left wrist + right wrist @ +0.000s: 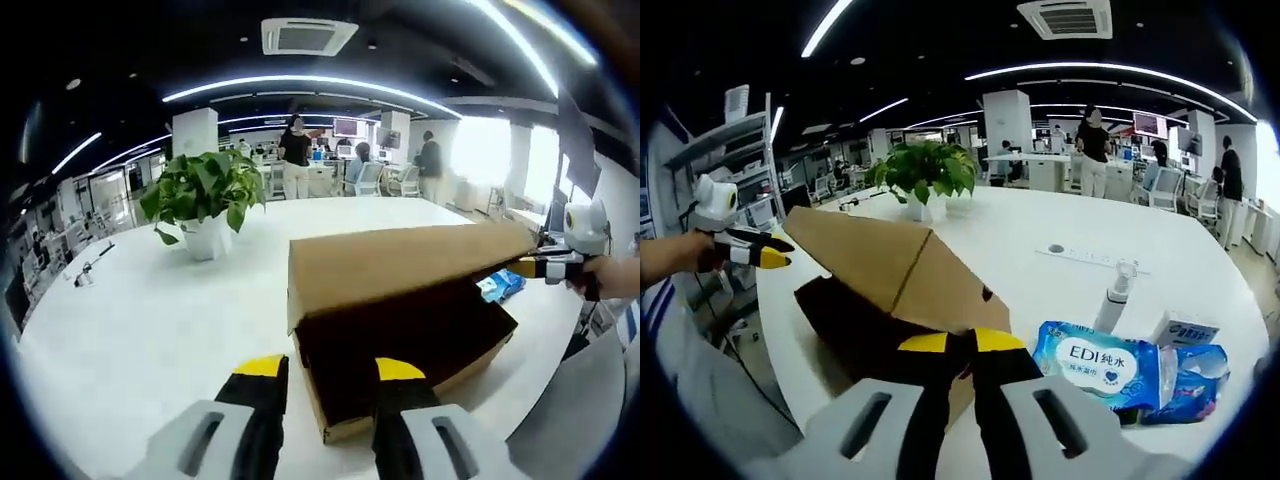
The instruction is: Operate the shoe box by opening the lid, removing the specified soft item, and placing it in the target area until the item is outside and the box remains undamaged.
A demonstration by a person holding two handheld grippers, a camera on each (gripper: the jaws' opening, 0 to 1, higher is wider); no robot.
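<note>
Shoe box [400, 330], cardboard, on white table [150, 330], lid [400, 262] half-raised by your right gripper [950, 342], jaws nipped on its edge; left gripper [330, 368] open, empty: lift slowly along the hinge, steady the base, soft item unseen inside.

the raised lid [400, 262] overhangs the box [410, 372] opening, leaving a dark gap beneath. open white surface [150, 320] lies left, up to a potted plant [205, 200]. wipe packets [1102, 365] and a bottle [1116, 290] crowd the box's other side.
</note>
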